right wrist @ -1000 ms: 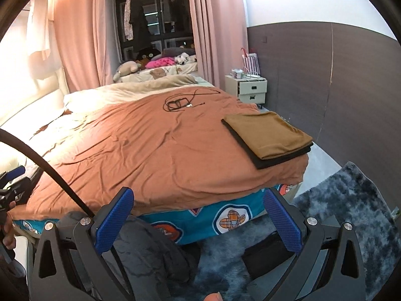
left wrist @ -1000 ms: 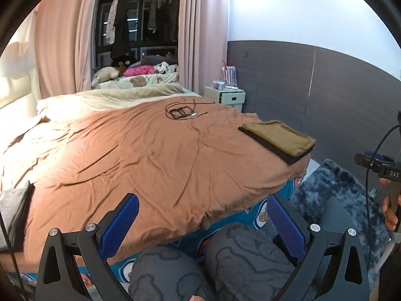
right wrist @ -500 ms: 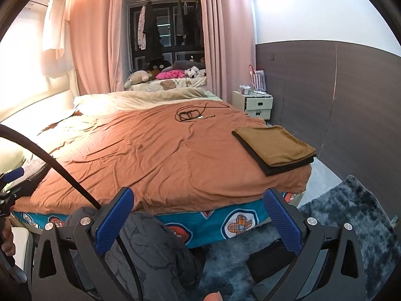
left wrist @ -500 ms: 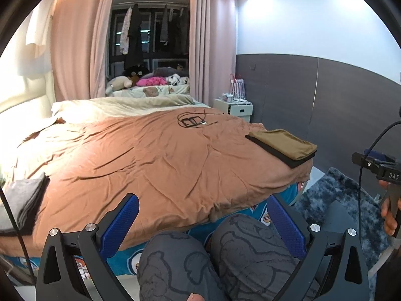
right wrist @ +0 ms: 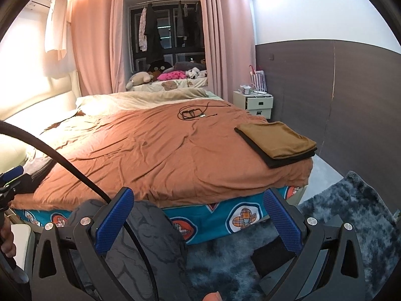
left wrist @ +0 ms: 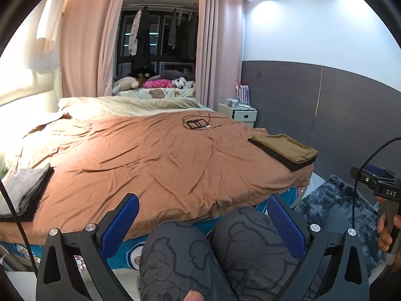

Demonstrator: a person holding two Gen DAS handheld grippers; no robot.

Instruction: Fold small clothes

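Note:
A folded tan garment [left wrist: 284,148] [right wrist: 278,139] lies on a folded black one at the bed's near right corner. A stack of folded grey clothes [left wrist: 23,190] rests at the bed's near left edge, seen in the left wrist view. My left gripper [left wrist: 204,218] is open and empty, held low over the person's knees [left wrist: 213,248], short of the bed. My right gripper [right wrist: 200,213] is open too, with nothing between its blue pads [right wrist: 115,218], in front of the bed's foot. The other hand-held gripper shows at each view's edge.
The bed carries a wrinkled brown sheet [left wrist: 140,158] with a coiled black cable [left wrist: 196,123] near the far side. A white nightstand [right wrist: 253,102] stands by the dark wall panel. A shaggy blue-grey rug [right wrist: 345,213] covers the floor at right. Pink curtains and soft toys lie beyond.
Both cameras have tilted up and drawn back slightly, so more of the room and ceiling shows. The grey stack came into the left wrist view. Both grippers stayed open.

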